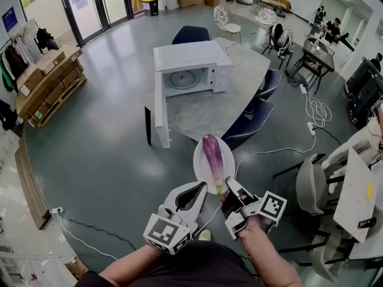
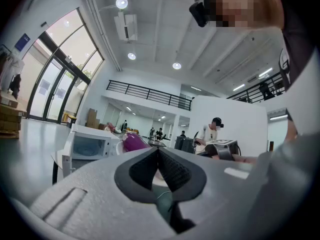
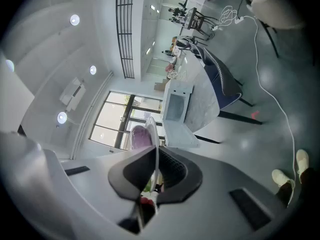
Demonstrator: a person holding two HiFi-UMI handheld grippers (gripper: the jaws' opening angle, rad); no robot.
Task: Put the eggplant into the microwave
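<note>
One purple eggplant (image 1: 213,159) lies on one white plate (image 1: 198,160), held in the air nearer than the counter (image 1: 209,109). Right hand-held gripper (image 1: 231,188): jaws clamped on the plate's near rim. Left hand-held gripper (image 1: 200,189): jaws closed tip to tip, empty, just beside the plate. One microwave (image 1: 185,61) stands far on the counter, its door (image 1: 160,112) open.

The eggplant (image 1: 212,154) lies on the plate (image 1: 200,169), before the table (image 1: 239,103) bearing the microwave (image 1: 188,58).
</note>
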